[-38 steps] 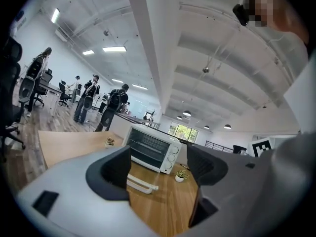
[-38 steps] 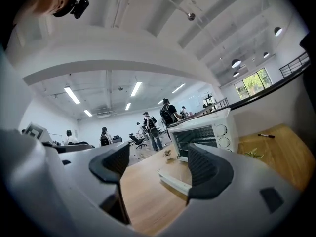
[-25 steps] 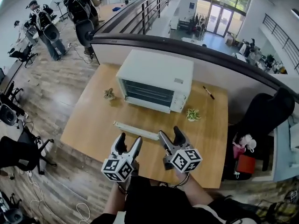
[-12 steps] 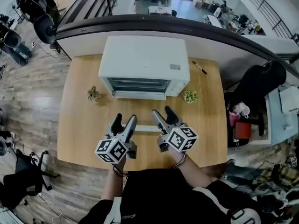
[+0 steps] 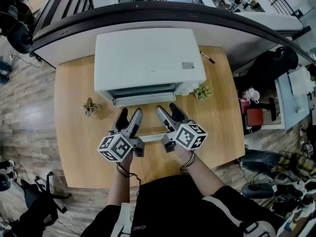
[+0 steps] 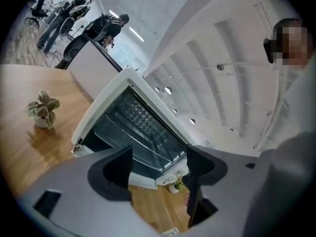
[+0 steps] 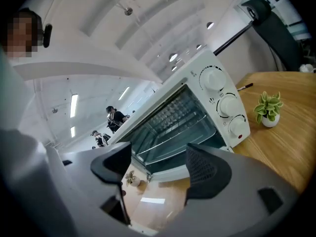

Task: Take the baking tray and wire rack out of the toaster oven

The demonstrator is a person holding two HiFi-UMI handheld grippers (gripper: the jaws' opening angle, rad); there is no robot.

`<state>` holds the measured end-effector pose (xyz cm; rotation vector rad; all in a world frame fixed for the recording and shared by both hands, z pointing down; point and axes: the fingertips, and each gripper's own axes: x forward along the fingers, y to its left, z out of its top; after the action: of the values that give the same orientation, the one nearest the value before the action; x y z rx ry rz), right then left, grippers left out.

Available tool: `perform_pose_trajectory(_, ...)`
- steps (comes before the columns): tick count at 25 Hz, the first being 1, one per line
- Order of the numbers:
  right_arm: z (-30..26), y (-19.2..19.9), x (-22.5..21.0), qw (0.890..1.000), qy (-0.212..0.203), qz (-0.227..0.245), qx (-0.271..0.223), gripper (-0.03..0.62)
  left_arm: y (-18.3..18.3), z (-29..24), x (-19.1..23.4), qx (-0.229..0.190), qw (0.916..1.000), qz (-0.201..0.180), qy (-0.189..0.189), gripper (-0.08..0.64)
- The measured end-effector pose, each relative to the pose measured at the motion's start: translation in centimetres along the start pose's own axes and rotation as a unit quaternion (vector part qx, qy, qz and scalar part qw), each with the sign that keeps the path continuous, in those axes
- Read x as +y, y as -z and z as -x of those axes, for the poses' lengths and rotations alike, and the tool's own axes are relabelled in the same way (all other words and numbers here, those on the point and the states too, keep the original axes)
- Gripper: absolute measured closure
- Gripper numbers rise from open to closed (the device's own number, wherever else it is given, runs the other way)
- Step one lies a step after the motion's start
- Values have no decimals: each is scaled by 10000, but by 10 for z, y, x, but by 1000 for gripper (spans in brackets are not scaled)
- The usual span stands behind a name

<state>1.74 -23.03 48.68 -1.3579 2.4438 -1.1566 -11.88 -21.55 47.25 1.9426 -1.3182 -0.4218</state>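
A white toaster oven (image 5: 148,53) stands at the back of the wooden table (image 5: 74,137). Through its front (image 7: 182,122) I see a wire rack (image 6: 140,113) inside; the baking tray is not clear to me. My left gripper (image 5: 130,116) and right gripper (image 5: 168,111) hover side by side just in front of the oven, both pointing at it. Both are open and hold nothing. The right jaws have just been opening a little further, with nothing between them. A long white bar (image 5: 152,138) lies across the table below the grippers, partly hidden.
Two small potted plants flank the oven, one to the left (image 5: 90,106) and one to the right (image 5: 202,91). A pen (image 5: 207,57) lies at the back right. A curved dark railing (image 5: 163,11) runs behind the table. A black chair (image 5: 276,65) stands to the right.
Both grippers have risen and moved forward to the oven's front. My head has come over the table, so the oven now shows from above.
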Motion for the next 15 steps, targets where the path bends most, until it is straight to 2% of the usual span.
perform_pose_trajectory(8, -48, -15, -35, 9947, 459, -770, -496, 261, -9, -53, 42, 88, 9975, 702, 53, 222)
perform_pose_trajectory(12, -70, -20, -48, 9887, 596, -1178, -703, 268, -10, -66, 61, 107, 9961, 867, -105, 222)
perform_pose_trajectory(15, -84, -22, -54, 9834, 664, -1490, -798, 268, -14, -77, 76, -5, 9929, 1171, -190, 223)
